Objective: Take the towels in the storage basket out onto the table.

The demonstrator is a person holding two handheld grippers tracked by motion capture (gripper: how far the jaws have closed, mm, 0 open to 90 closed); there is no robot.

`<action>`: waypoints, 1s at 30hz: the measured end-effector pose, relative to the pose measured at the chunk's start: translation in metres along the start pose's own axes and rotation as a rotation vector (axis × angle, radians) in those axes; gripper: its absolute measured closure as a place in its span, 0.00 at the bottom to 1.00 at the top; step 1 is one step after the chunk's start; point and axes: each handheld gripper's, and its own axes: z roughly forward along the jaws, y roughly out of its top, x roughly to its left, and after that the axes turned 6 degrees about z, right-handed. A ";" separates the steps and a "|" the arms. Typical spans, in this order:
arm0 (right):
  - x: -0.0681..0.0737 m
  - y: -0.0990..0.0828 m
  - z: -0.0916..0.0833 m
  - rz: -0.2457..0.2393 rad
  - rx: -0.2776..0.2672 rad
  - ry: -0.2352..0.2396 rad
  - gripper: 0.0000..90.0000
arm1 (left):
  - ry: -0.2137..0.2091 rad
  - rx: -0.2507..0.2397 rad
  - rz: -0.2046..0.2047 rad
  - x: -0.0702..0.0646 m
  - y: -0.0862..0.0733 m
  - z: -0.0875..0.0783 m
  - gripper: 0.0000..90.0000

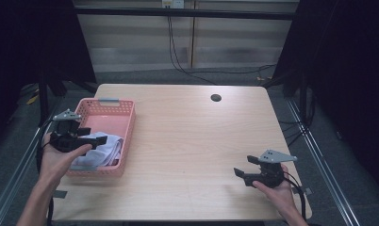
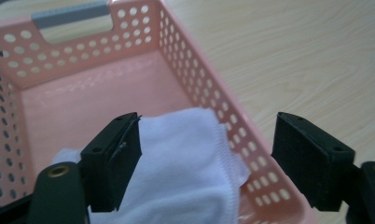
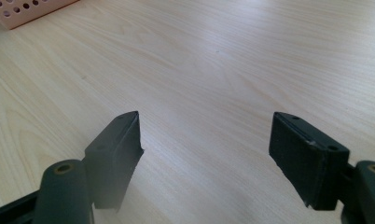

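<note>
Under the left tool [image 2: 206, 154], white cloth [image 2: 185, 158] runs off-frame.

Overall light: the high view is dim, the table [image 1: 192, 141] the one lit area, dark at both sides and on the floor.
Source: from above; a pale sheen lies on the far part of the tabletop.
Shadows: soft and faint, a dim patch under the right gripper [image 1: 246, 170].
Glare: a whitish wash on the wood in the right gripper view.
Focus: in both gripper views the near jaws are soft; the basket [image 2: 195, 70] and towel [image 2: 185, 158] are slightly hazy.
Sharpness: the high view is grainy.
</note>
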 end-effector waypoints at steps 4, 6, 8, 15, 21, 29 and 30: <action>0.001 0.000 0.001 -0.006 -0.001 0.004 0.28 | 0.008 0.026 -0.014 0.016 -0.006 0.005 0.23; 0.002 0.000 0.000 -0.006 0.000 0.008 0.28 | 0.017 0.025 -0.044 0.024 -0.013 0.007 0.22; 0.002 0.000 0.000 -0.008 -0.002 0.009 0.28 | -0.006 0.046 -0.059 0.031 -0.019 0.011 0.20; 0.003 0.000 0.003 -0.018 0.011 0.010 0.29 | 0.018 0.168 -0.104 0.048 -0.027 0.027 0.18; 0.004 -0.001 0.005 -0.024 0.029 0.007 0.29 | 0.010 0.262 -0.113 0.054 -0.027 0.040 0.15; 0.004 0.000 0.006 -0.024 0.031 0.015 0.29 | 0.021 0.363 -0.044 0.035 -0.021 0.055 0.00; 0.005 0.000 0.006 -0.023 0.032 0.016 0.29 | 0.032 0.375 -0.056 0.035 -0.020 0.058 0.00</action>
